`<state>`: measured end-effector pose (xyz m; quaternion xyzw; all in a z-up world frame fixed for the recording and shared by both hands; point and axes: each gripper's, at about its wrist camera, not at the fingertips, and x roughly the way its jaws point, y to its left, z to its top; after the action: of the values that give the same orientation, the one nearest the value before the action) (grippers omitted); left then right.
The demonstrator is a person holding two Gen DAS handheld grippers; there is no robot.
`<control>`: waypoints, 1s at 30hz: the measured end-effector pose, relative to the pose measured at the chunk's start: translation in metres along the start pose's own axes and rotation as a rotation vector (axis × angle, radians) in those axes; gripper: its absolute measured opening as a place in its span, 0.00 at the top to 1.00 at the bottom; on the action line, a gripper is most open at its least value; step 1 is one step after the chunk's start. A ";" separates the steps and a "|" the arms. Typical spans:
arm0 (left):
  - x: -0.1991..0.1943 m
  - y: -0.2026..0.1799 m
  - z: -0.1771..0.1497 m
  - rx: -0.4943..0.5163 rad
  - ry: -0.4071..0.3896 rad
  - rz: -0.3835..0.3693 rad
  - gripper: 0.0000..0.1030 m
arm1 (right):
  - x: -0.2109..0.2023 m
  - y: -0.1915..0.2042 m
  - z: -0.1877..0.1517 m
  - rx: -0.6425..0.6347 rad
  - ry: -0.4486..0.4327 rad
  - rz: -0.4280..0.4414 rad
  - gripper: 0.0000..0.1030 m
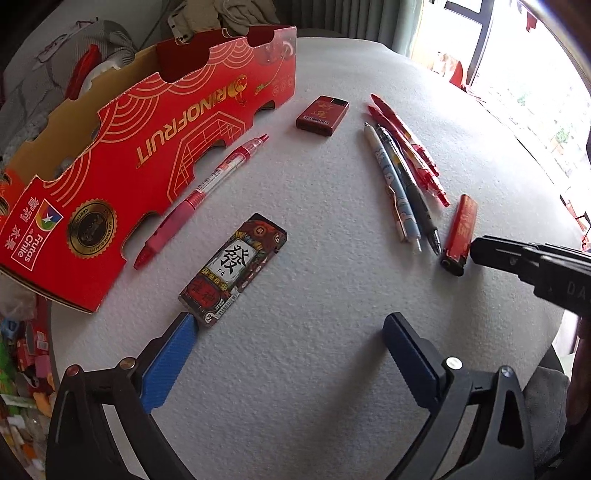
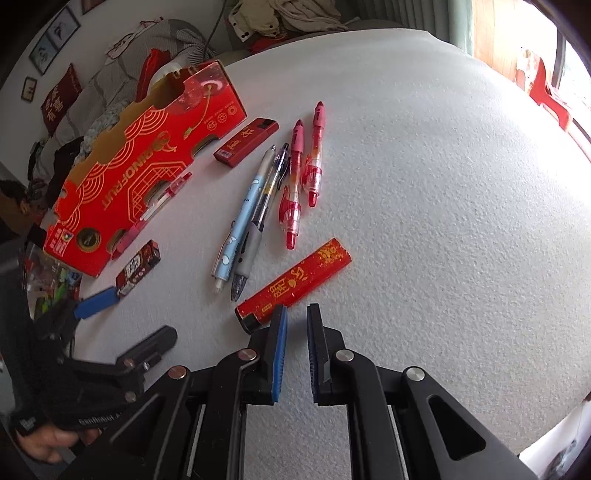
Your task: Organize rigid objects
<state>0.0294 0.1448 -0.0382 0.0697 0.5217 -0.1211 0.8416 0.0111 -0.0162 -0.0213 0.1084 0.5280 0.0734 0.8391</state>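
My left gripper (image 1: 291, 319) stands open wide low over the white table, its blue left fingertip (image 1: 186, 325) at the near end of a small patterned box (image 1: 234, 269). A red pen (image 1: 201, 199) lies beside the red cardboard tray (image 1: 155, 122). Farther back sits a small red box (image 1: 322, 116). Several pens (image 1: 402, 177) lie side by side to the right. My right gripper (image 2: 297, 310) is shut with nothing in it, its tips at the near edge of a red lighter (image 2: 295, 282). In the right wrist view the left gripper (image 2: 142, 314) sits by the patterned box (image 2: 138, 267).
The tray's cut-out wall (image 2: 147, 162) runs along the table's left side. Beyond the table (image 2: 424, 184) are cushions and clothes (image 2: 280, 14). Coloured clutter (image 1: 22, 369) lies below the table's left edge. A window is at the right.
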 end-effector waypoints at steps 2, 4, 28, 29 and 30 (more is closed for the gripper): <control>0.003 -0.009 0.002 0.000 -0.002 0.000 0.02 | 0.001 -0.002 0.003 0.043 0.000 0.029 0.80; 0.004 -0.010 0.003 0.001 -0.002 -0.001 0.02 | 0.000 -0.003 0.005 0.081 -0.007 0.078 0.53; 0.003 -0.006 0.002 -0.011 -0.018 0.002 0.00 | 0.018 0.024 0.013 -0.081 -0.080 -0.263 0.24; 0.003 -0.006 0.002 -0.012 -0.019 0.003 0.00 | 0.018 0.028 0.011 -0.103 -0.085 -0.268 0.31; 0.003 -0.006 0.002 -0.013 -0.020 0.003 0.00 | 0.017 0.029 0.010 -0.114 -0.088 -0.264 0.35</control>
<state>0.0309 0.1382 -0.0395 0.0639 0.5138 -0.1170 0.8475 0.0271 0.0146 -0.0241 -0.0066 0.4955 -0.0124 0.8685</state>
